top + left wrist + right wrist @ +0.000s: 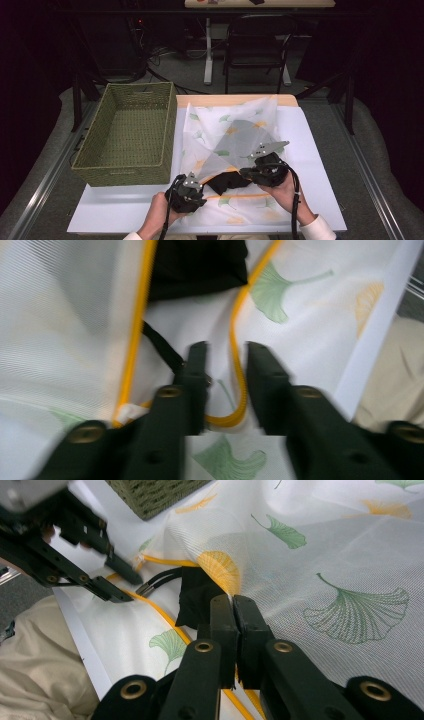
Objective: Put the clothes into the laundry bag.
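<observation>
At the near edge of the table (320, 210) lies a white mesh laundry bag (235, 135) printed with ginkgo leaves, a black garment (227, 182) half inside its yellow-edged mouth. The right gripper (233, 600) is clamped on the bag's upper mesh layer, lifting it. The left gripper (226, 352) has its jaws apart astride the yellow zipper edge (239, 365), gripping nothing. The step appears to be zipping the bag shut; next, the left jaws probably need to catch the zipper pull. A woven basket (125, 130) waits alongside.
</observation>
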`<state>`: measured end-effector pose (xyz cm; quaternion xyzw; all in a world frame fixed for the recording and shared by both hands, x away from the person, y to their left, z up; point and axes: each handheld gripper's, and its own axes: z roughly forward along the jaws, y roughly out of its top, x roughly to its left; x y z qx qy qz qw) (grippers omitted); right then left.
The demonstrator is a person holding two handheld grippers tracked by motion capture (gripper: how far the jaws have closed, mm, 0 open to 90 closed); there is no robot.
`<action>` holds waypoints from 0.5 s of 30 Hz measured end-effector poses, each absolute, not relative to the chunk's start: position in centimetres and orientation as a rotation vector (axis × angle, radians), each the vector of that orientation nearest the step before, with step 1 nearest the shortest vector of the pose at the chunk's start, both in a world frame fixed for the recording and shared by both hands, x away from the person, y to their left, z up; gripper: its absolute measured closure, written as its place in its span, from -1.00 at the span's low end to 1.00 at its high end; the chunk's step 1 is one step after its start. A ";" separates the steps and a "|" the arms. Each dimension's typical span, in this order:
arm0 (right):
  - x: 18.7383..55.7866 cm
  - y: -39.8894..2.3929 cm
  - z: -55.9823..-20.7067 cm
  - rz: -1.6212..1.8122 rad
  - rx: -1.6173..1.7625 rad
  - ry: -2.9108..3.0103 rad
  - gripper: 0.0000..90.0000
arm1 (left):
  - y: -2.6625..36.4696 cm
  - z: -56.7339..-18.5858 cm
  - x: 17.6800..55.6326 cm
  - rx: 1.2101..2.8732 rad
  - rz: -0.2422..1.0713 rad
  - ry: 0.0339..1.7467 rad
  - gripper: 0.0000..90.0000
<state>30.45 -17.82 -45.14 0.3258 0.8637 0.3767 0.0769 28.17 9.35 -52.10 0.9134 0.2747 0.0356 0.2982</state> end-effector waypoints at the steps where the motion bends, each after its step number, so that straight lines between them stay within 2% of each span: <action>1: 30.5 -17.8 -45.3 1.123 0.973 2.592 0.96 | 9.4 -51.8 28.2 2.408 0.129 0.749 0.33; 4: 30.5 -17.6 -45.5 1.113 0.973 2.601 0.97 | 9.6 -51.1 28.7 2.333 0.227 0.824 0.11; 7: 30.5 -17.6 -45.7 1.108 0.982 2.601 0.96 | 9.3 -51.0 29.9 2.314 0.295 0.883 0.00; 13: 30.8 -17.2 -46.3 1.083 0.996 2.605 0.96 | 7.5 -52.9 31.6 2.393 0.292 0.896 -0.03; 15: 30.8 -17.1 -46.5 1.078 0.998 2.606 0.96 | 7.1 -53.2 31.7 2.404 0.321 0.894 0.09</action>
